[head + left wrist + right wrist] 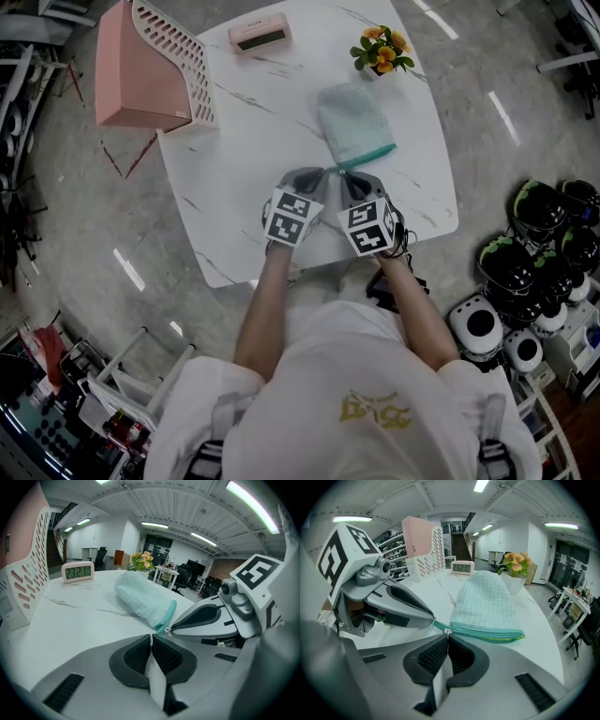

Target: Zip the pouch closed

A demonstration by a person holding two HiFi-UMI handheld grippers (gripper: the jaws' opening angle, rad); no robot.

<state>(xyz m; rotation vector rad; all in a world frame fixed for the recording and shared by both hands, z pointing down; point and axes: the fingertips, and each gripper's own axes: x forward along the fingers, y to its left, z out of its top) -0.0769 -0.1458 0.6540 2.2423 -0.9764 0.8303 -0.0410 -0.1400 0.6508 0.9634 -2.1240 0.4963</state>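
Pouch: mint waffle-weave cloth, teal toothed zipper.

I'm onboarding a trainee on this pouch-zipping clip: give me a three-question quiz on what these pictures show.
1. True or false: the pink digital clock stands on the white marble table, apart from the mint waffle-fabric pouch.
2. What are the right gripper's jaws shut on?
A. the pouch's small silver zipper pull
B. the orange flowers
C. nothing, they stand wide open
3. Fill the blank: the left gripper and the right gripper meet at the pouch's teal ______ end.

Key: 1 true; 2 A; 3 zipper.
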